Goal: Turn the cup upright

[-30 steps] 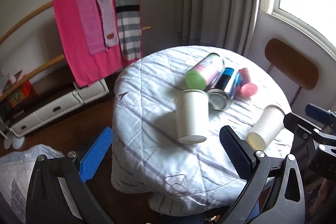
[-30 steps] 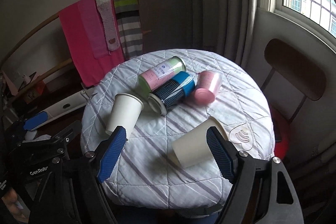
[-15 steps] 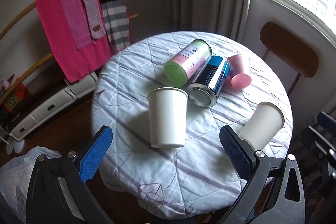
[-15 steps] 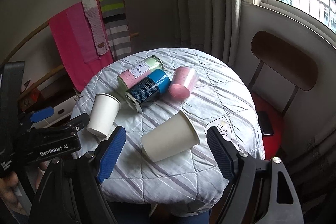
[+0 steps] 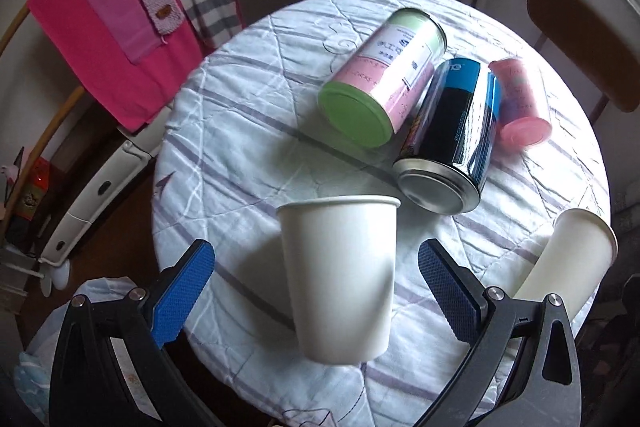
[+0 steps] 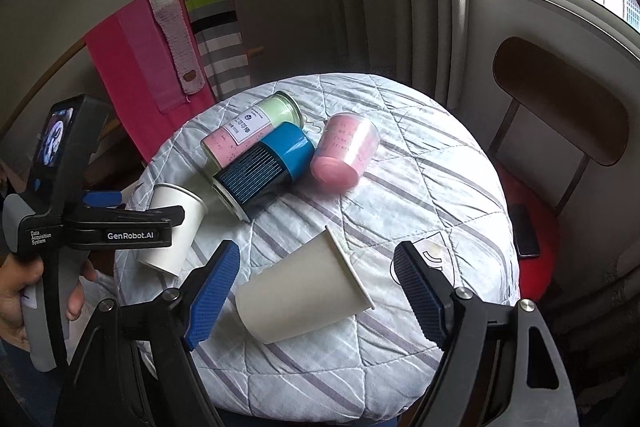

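Two white paper cups lie on their sides on a round table with a quilted cloth. In the left wrist view one cup lies between the fingers of my open left gripper, mouth pointing away, untouched. The second cup lies at the right edge. In the right wrist view that second cup lies between the fingers of my open right gripper, mouth to the upper right. The first cup and the left gripper body show at the left.
A green-and-pink can, a blue-and-black can and a pink cup lie on their sides mid-table. A chair stands at the right with a phone on its red seat. Scarves hang on a rack behind.
Both grippers have moved forward and down toward the table. Each white cup now lies between its gripper's fingers and looks larger. Both grippers stay open.
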{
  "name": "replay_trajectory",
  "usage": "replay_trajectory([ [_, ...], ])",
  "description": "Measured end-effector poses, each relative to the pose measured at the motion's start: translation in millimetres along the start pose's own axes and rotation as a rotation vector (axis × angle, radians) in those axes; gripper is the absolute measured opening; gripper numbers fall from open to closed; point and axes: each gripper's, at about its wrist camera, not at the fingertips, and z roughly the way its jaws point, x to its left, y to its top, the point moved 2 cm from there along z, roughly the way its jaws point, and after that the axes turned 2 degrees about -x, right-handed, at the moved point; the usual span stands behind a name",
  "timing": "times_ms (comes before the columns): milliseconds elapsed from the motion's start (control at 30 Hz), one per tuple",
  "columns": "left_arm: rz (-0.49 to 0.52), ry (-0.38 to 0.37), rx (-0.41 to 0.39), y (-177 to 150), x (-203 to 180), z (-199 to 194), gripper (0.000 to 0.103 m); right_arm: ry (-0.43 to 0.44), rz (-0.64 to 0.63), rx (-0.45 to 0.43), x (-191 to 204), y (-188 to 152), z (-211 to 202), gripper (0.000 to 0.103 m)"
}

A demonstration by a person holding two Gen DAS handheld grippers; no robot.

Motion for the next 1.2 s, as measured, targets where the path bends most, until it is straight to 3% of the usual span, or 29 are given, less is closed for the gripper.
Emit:
replay_trajectory([
  [233,0.008,0.002,0.068,8.0,1.2,27.4,0.103,0.025,-0.011,0.019,-1.4,1.9,10.3,0.081],
  [400,0.025,0.006,0.061,10.4,-1.9,28.9,0.078,0.02,0.0,0.028,-6.8,4.0,13.2,0.081],
  [467,0.035,0.007,0.056,10.6,-2.6,29.8,0.075,0.022,0.001,0.031,-7.0,3.7,13.8,0.081],
  [733,0.072,-0.031,-0.093,4.1,-4.4,-7.1,0.075,0.029,-0.002,0.042,-3.1,1.2,13.8,0.081],
  [900,0.038,-0.092,-0.192,1.1,-1.2,-27.4,0.075,0.028,-0.002,0.038,1.7,0.1,8.1,0.081],
  [1200,0.025,-0.138,-0.197,-20.6,-2.6,-27.9,0.075,0.006,0.002,0.045,6.4,-1.5,5.4,0.081],
])
